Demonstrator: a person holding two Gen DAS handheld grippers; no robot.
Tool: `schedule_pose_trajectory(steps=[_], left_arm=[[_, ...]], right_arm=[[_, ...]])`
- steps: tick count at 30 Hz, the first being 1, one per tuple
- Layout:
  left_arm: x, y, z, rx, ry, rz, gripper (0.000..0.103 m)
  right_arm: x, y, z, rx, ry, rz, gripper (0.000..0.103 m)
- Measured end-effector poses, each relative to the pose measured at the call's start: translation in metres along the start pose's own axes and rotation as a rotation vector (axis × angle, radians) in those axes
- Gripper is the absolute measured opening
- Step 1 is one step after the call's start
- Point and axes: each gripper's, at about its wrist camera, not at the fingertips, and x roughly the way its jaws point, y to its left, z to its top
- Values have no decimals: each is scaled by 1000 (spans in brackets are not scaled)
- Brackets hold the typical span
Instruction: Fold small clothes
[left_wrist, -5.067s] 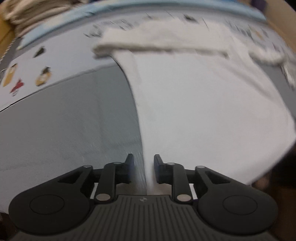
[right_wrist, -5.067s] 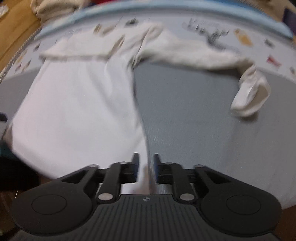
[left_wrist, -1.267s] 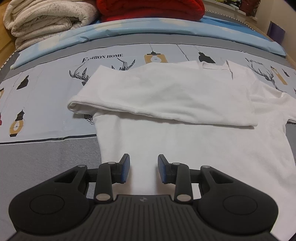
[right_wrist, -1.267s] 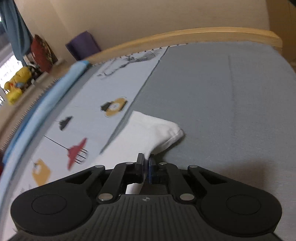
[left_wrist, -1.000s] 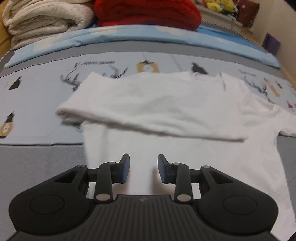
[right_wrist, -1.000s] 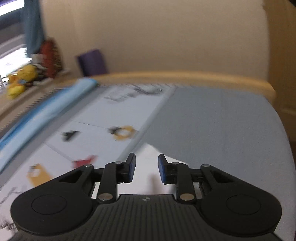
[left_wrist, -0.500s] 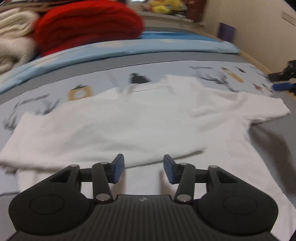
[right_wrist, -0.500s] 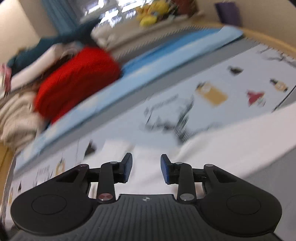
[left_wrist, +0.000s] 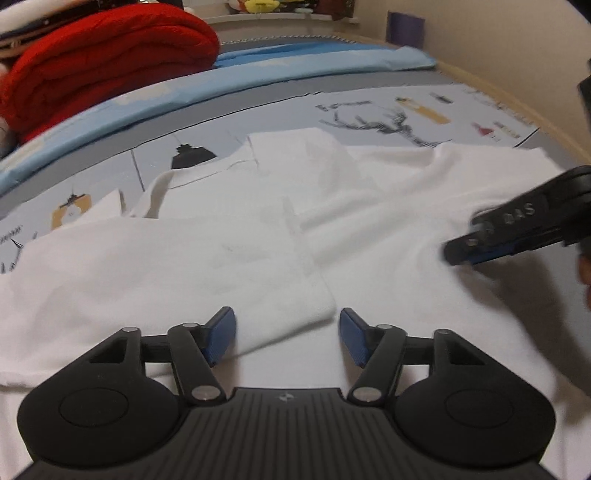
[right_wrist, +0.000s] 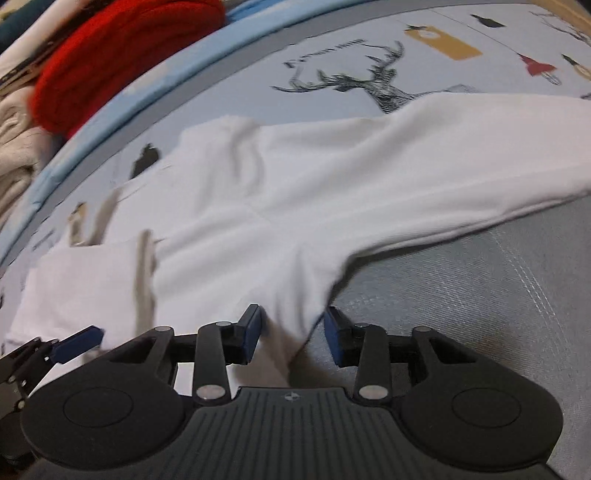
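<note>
A white long-sleeved shirt (left_wrist: 332, 206) lies flat on the bed, its left sleeve (left_wrist: 177, 269) folded across the chest. My left gripper (left_wrist: 287, 334) is open, its jaws on either side of that sleeve's cuff end. My right gripper (right_wrist: 291, 336) is open, its jaws astride the shirt's side edge under the armpit of the right sleeve (right_wrist: 461, 155), which stretches out to the right. The right gripper also shows in the left wrist view (left_wrist: 517, 229), over the shirt's right side. The left gripper's blue fingertip (right_wrist: 77, 343) shows at the lower left of the right wrist view.
The bed has a grey and pale blue printed sheet (left_wrist: 388, 110) with deer and lamp drawings. A folded red blanket (left_wrist: 103, 62) and cream blankets (right_wrist: 14, 129) are stacked at the bed's far side. A wooden bed rail (left_wrist: 517, 107) runs along the right.
Both grippers moved in over the shirt. The left one opened wider and came to the folded sleeve's cuff end. The right one swung from the outstretched sleeve to the shirt's side edge.
</note>
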Motion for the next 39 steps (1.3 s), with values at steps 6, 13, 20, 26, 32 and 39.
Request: schedule_pose_trajectory(steps=[6,13,20,26,32,39], left_arm=[[-14,7,12,49,-38,15,5],[-105,189,7,-347,-195,307,4],[-194,399,-113,-776,-4,1242,6],[-166,357,-76,-733,-187,687,34],[-66,259,-33,-428,-88,267,45],[-10,266,-26,-393,-24,398,71]], right_arm=[[2,1,0,-22,-46,-80,4],[8,2,2,-3,-49,-158,7],[13,12,2,-26,-46,-199,15],[14,12,3,-35,-44,-211,19],[15,17,1,-60,-61,-230,18],[12,8,2,-32,-53,-198,9]])
